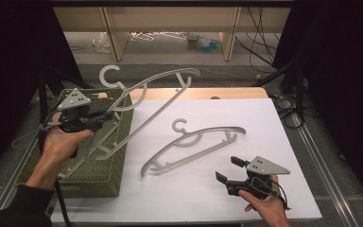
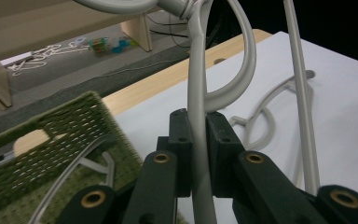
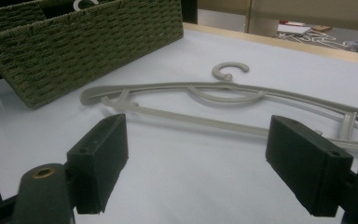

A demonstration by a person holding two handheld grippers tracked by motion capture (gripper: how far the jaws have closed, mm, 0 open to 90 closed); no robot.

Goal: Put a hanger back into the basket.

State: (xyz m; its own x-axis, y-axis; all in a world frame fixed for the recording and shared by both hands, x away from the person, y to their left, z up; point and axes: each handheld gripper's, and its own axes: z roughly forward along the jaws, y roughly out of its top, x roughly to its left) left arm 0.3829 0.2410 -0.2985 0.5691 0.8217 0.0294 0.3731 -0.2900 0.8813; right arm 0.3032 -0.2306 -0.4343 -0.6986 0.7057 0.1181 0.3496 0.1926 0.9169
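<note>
Left tongs (image 1: 108,116) clench the raised grey hanger (image 1: 163,90) by its shoulder bar, lifting it above the woven basket (image 1: 118,179). Right tongs (image 1: 229,169), released, rest just short of the flat hanger (image 1: 203,137) on the surface (image 1: 264,123).

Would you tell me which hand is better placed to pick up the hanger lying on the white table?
The right. Its gripper is open, empty, beside the lying hanger; the left gripper is shut on another hanger above the basket.
</note>
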